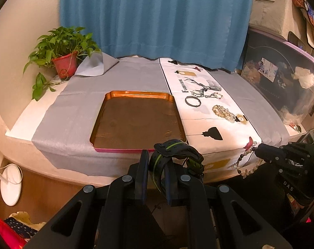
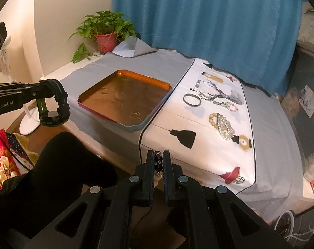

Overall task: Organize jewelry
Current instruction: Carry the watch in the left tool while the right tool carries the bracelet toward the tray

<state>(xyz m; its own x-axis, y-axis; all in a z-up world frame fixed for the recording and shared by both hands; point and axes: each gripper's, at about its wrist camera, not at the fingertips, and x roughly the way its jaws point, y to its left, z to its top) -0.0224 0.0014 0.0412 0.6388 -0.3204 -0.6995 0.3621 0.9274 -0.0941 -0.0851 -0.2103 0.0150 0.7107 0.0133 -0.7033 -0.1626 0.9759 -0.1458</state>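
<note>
**Two hand-held grippers carrying jewelry at the surface's near edge**

The left hand-held gripper (image 1: 156, 161) grasps a black watch (image 1: 173, 148) with a green stripe, just off the near edge by the orange tray (image 1: 136, 116). The right hand-held gripper (image 2: 158, 161) is clenched on a bead bracelet (image 1: 247, 161). A black bangle (image 2: 191, 100) and more beaded bracelets (image 2: 222, 125) lie on the white printed cloth (image 2: 208, 153), right of the tray.

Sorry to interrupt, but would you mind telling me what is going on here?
A person is sorting jewelry with a handheld gripper in each hand. The left gripper holds a black watch, the right gripper pinches a beaded string. Both hover near the table edge. The copper tray is empty; more bracelets lie on the printed cloth.
</note>
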